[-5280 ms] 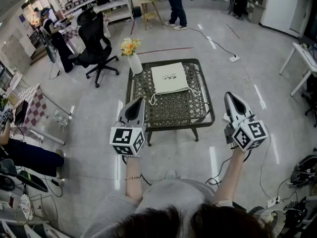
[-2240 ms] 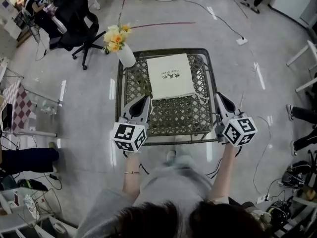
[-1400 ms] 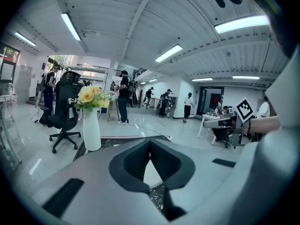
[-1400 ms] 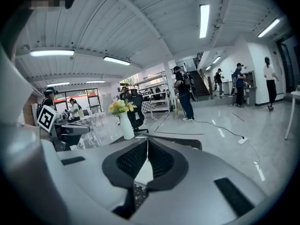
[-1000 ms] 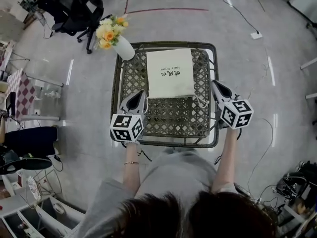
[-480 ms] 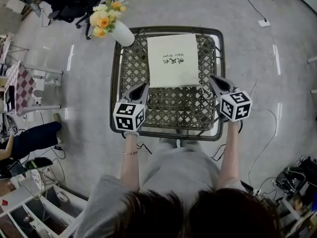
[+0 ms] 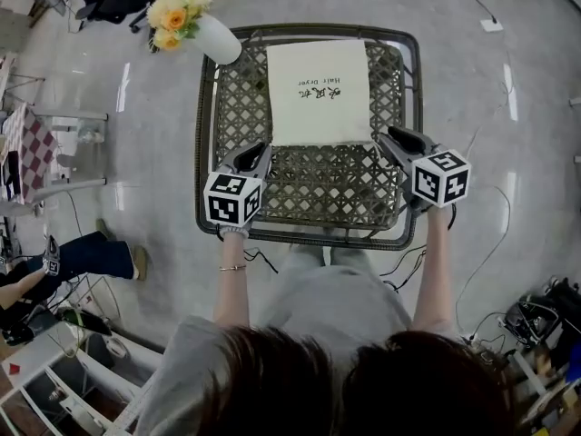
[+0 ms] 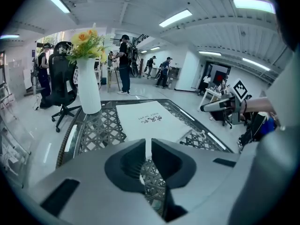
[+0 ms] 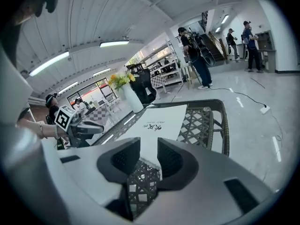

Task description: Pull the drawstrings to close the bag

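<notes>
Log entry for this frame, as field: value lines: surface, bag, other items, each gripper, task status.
surface: lattice-top table
bag: cream drawstring bag, lying flat on the table, print up, near edge not gathered
other: white vase with flowers at the table's far left corner
left gripper: jaws shut, nothing held, by the bag's near left corner
right gripper: jaws apart, have just been opening, nothing between them, by the bag's near right corner
task status: bag not yet closed
</notes>
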A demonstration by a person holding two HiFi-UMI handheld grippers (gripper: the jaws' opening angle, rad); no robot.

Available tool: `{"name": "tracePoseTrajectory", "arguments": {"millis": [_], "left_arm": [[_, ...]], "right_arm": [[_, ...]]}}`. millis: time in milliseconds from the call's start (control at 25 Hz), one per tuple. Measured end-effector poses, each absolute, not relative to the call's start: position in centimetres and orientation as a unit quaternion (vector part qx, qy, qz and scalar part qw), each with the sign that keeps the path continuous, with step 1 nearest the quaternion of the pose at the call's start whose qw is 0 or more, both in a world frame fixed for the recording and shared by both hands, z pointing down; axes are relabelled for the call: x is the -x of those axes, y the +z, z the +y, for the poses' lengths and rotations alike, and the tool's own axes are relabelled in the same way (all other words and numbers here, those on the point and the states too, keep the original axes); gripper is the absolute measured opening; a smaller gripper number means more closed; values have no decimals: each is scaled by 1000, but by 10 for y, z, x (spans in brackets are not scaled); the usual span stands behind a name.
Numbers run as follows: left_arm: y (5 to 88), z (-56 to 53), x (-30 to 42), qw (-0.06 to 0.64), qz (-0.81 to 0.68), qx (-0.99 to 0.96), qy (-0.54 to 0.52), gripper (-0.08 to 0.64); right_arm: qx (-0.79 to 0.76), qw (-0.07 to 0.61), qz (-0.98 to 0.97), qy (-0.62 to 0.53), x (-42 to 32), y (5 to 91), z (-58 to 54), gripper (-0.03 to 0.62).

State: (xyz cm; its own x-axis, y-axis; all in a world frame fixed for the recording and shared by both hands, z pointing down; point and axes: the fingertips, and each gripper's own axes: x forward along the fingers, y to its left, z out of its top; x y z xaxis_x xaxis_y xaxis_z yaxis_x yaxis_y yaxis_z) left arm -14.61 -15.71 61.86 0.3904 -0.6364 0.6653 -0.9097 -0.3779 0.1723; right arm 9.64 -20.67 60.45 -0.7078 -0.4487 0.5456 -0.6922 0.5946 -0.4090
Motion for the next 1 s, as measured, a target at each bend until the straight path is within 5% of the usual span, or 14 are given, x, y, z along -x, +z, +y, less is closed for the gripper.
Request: {"name": "tracePoseTrajectory", "arguments": {"millis": [360,1000], "left_arm": [[664,-145,157,273,-451,-785,324,117],[715,-158,154,244,-363,-804,403,158]], "right_arm": [[-298,285,-861,298,-95,651,-200,165],[-250,404,-847,239,-91,705,-189,176]]}}
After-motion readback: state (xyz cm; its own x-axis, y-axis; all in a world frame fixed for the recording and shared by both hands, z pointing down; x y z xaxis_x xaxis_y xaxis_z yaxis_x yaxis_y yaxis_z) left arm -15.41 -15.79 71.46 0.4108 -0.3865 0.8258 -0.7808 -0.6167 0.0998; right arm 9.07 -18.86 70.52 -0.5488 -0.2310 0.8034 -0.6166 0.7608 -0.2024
